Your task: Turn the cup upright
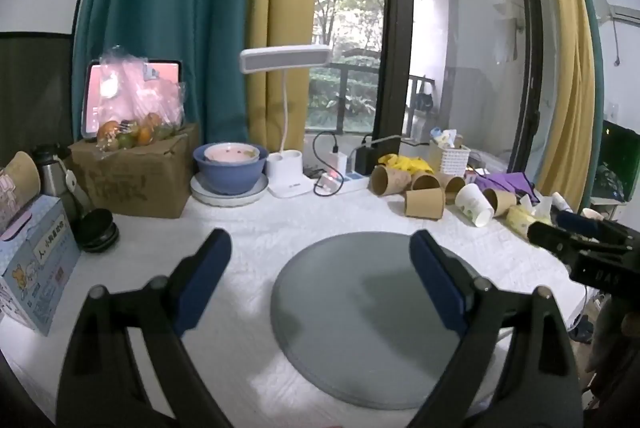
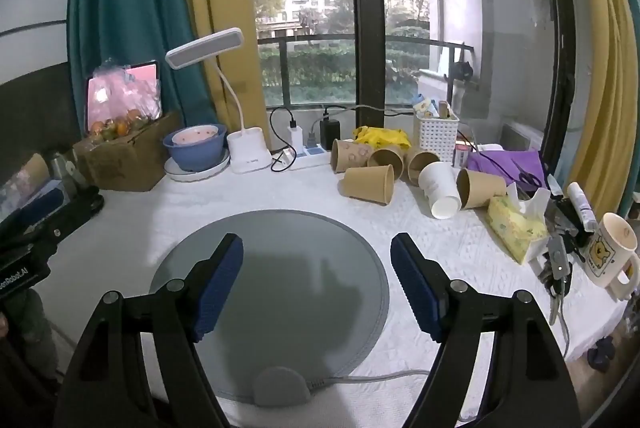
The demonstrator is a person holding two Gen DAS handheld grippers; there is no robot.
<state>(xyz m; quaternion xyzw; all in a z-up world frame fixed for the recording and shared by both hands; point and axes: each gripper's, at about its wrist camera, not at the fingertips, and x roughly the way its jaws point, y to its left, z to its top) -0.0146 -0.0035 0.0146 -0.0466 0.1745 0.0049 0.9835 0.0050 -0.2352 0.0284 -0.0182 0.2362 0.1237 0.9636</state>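
Both grippers hang low over the grey round mat [image 2: 280, 268], nothing between the blue pads: right gripper [image 2: 316, 268] spread wide, left gripper [image 1: 320, 264] spread wide too, each empty.

Landmark = mat. Cups sit in a cluster beyond the mat's far-right edge, well apart from both grippers, on the white tablecloth [image 2: 440, 248]. All are lying on their sides, none upright.

Nearest to the mat: brown paper cup [image 2: 369, 184], on its side, mouth facing right, just past the mat's far rim. Right of it, white paper cup [image 2: 440, 194], on its side, mouth toward the mat side/camera. More brown cups behind and beside, touching or nearly touching each other; can't tell exactly which ones touch.

Handling, as a guess: thin paper, v. light, walls soft — will crush or go oval if squeezed hard. Round side means it'll roll if nudged. Rolled rim = stiffest part; base also firm.

Where to grab: the brown one nearest the mat looks easiest, least crowded. Pinch across the body near the rim end w/ a light squeeze, then rotate mouth-up. Approach from the mat side so neighbours aren't knocked. Tissue pack [image 2: 516, 228] and mug [image 2: 610, 252] lie further right of the mat, out of the way.
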